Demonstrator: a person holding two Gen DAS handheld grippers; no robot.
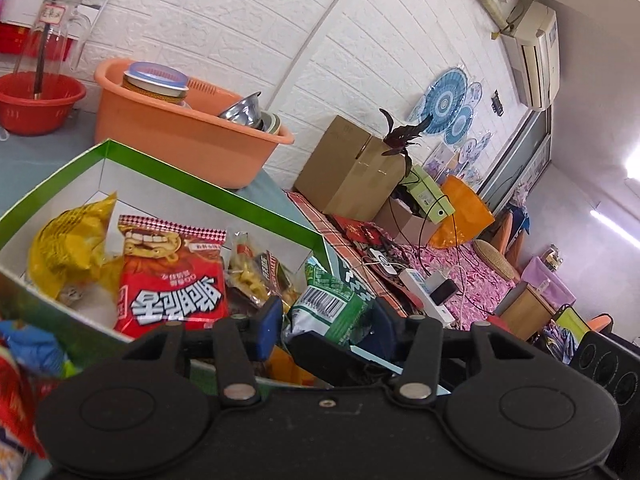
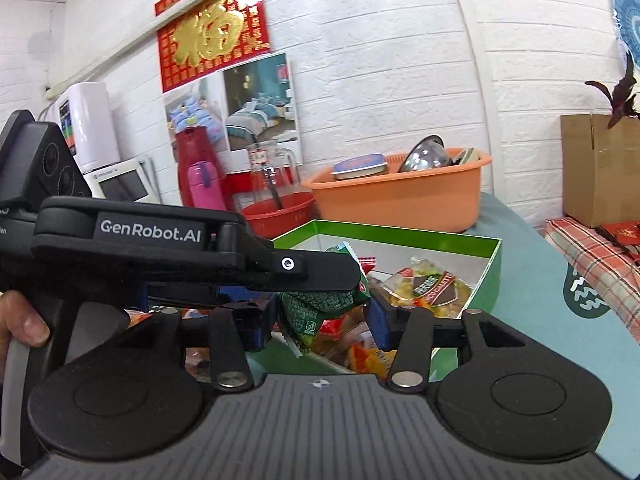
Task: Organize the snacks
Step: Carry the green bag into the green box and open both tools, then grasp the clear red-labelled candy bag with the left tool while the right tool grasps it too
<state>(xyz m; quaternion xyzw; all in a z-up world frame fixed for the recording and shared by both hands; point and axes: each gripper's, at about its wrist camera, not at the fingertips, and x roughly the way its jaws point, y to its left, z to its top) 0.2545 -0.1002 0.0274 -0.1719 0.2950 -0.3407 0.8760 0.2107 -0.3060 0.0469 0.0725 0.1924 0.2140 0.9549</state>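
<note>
A green-rimmed box [image 1: 208,190] holds several snack packs: a yellow bag [image 1: 66,240], a red bag [image 1: 172,276] and a clear pack of yellow snacks [image 1: 256,276]. My left gripper [image 1: 326,320] is open around a green snack packet [image 1: 332,304], which hangs over the box's near right part. In the right wrist view my right gripper [image 2: 324,320] is open just above the box [image 2: 400,236]. The other gripper's finger [image 2: 304,270] crosses in front and clamps the green packet [image 2: 316,308]. A clear pack [image 2: 428,284] lies inside the box.
An orange basin [image 1: 184,132] with bowls stands behind the box, a red basin [image 1: 38,100] and a glass jug [image 2: 272,168] to its left. A cardboard box [image 1: 348,168], cables and a power strip [image 1: 424,292] lie on the right. More snacks [image 1: 16,380] lie at the near left.
</note>
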